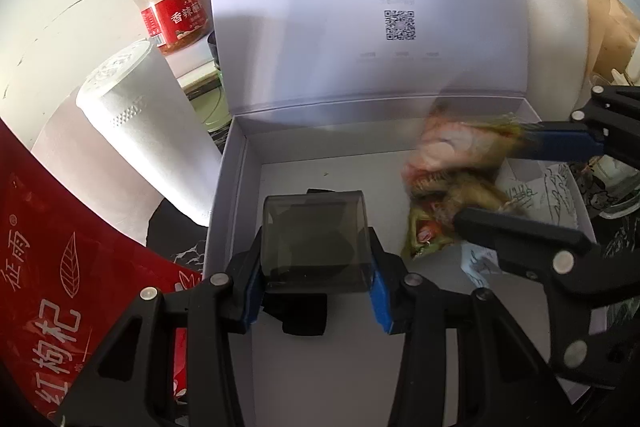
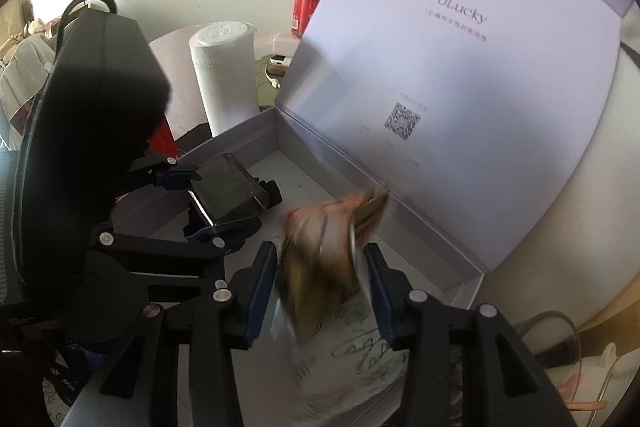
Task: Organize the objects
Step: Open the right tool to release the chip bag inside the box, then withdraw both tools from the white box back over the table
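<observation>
White cardboard box [image 1: 236, 187], one, stands with its lid up. Over its floor the left gripper [image 1: 316, 267] pinches one smoky transparent case [image 1: 316, 231]; the right gripper [image 2: 320, 279] reaches in beside it, clamping one blurred snack packet [image 2: 320, 247]. One paper roll [image 1: 140, 131] and one spice jar [image 1: 172, 7] stand outside.

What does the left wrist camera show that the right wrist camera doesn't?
Only the left wrist view shows the red bag with Chinese lettering and the jar's red label facing the camera. Only the right wrist view shows the ULucky logo on the lid and the left device's bulky black body. Both show the open white box, the paper roll, the left claw gripping a smoky clear case, and the right claw holding a blurred snack packet.
</observation>
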The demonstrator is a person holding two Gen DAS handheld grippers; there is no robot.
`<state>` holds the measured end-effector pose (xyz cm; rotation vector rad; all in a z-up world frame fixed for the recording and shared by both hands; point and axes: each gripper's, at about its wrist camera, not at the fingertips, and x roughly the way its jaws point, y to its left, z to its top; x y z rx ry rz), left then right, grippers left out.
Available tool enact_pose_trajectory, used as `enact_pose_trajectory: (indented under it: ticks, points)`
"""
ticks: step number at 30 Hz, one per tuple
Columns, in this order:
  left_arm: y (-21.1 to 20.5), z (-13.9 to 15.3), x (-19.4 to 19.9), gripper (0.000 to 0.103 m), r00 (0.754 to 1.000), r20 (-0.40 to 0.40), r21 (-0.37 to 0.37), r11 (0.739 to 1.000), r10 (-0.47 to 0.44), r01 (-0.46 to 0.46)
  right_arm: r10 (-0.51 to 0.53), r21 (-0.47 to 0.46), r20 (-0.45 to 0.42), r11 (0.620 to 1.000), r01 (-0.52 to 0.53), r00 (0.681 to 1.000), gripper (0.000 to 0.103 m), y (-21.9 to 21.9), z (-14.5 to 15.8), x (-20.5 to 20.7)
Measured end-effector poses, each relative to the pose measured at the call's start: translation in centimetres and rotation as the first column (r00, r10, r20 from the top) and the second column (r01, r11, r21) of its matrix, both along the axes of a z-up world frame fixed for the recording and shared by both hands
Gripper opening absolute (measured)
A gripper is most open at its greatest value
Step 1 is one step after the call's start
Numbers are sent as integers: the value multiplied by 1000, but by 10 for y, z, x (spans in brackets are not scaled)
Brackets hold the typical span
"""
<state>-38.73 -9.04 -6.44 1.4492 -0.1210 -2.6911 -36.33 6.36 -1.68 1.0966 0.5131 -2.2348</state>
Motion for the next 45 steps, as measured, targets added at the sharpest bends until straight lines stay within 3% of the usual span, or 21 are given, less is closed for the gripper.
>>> enact_pose_trajectory:
  ticks: [9, 13, 23, 28, 45]
  points:
    - [2, 5, 2, 44, 1000, 4, -2, 1000, 10, -10, -28, 6, -6, 1000, 28, 1000, 50, 4, 4, -1]
    - [0, 14, 5, 49, 1000, -9, -12, 1000, 15, -15, -34, 6, -25, 999, 34, 999, 50, 4, 11, 3]
    - [1, 43, 23, 50, 999, -34, -26, 999, 38, -39, -54, -3, -52, 999, 54, 997, 50, 15, 15, 14]
    - [-1, 61, 35, 53, 997, -59, -24, 999, 43, -44, -68, -22, -70, 998, 66, 995, 50, 12, 25, 12]
    - [7, 120, 91, 57, 988, -144, -25, 998, 60, -64, -70, -64, -155, 996, 61, 985, 50, 28, 83, 69]
